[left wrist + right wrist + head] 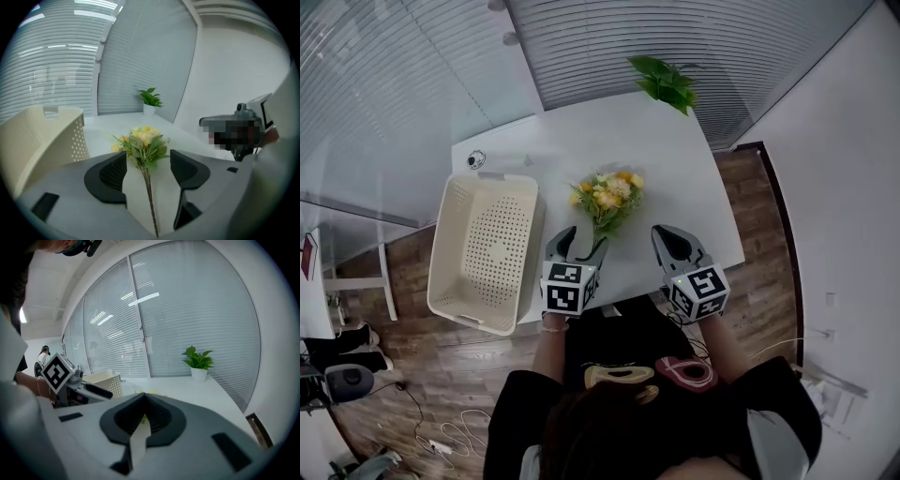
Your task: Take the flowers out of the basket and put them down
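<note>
Nearest, the left gripper (581,241) holds its jaws wide apart on either side of the stem of the flowers (607,197), not pressing it. The right gripper (667,234) has its jaws together, with nothing between them. The flowers lie on the white table (684,159), just right of the cream basket (445,220). A potted plant (666,82) stands farthest.

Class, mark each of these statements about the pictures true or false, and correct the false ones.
1. The flowers lie inside the basket. False: they lie on the table, beside the empty basket.
2. The left gripper has its jaws apart. True: the stem runs between them, untouched.
3. The right gripper holds the flowers. False: its jaws are shut on nothing.
4. A potted plant stands at the table's far edge. True.
</note>
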`<action>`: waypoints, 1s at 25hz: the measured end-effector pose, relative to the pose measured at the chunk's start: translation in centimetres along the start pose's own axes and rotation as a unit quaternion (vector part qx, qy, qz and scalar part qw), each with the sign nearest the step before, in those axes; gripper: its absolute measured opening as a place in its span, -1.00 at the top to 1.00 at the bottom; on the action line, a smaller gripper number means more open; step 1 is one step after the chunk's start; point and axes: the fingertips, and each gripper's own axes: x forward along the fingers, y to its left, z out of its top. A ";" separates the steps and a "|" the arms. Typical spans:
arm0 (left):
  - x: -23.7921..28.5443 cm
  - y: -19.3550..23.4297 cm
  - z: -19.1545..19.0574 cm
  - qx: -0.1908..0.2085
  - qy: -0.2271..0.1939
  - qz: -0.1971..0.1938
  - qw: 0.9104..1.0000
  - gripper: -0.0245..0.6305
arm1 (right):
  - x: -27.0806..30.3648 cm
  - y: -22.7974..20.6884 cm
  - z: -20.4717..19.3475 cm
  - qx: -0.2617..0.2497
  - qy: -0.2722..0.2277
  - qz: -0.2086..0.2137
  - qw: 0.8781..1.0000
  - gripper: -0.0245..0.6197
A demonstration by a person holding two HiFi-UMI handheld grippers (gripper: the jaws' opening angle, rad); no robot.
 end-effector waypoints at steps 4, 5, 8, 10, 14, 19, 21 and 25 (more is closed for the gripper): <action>-2.5 0.9 0.8 0.008 -0.028 0.006 1.000 0.02 | 0.9 0.7 0.6 0.003 -0.006 -0.001 1.000 0.90; -3.2 1.2 0.9 0.005 -0.037 0.007 0.999 0.02 | 1.1 1.0 0.8 0.001 -0.009 0.000 1.000 0.90; -5.1 2.0 1.4 0.000 -0.061 0.011 0.998 0.02 | 1.7 2.3 0.8 -0.006 -0.007 0.005 1.000 0.90; -6.5 2.3 2.1 0.001 -0.084 0.012 0.996 0.02 | 2.2 3.4 0.9 -0.007 -0.007 0.013 1.000 0.90; -9.6 3.0 3.6 0.014 -0.137 0.035 0.990 0.11 | 3.1 5.8 1.3 -0.028 -0.009 0.031 0.999 0.90; -12.1 4.4 3.5 -0.005 -0.163 0.048 0.986 0.27 | 4.1 8.4 1.1 -0.046 -0.005 0.045 0.998 0.90; -13.3 4.9 3.5 -0.015 -0.178 0.051 0.983 0.32 | 4.2 9.2 1.1 -0.048 -0.007 0.048 0.998 0.90; -15.8 6.1 3.3 -0.024 -0.215 0.070 0.974 0.64 | 4.5 10.6 1.0 -0.052 -0.013 0.050 0.997 0.90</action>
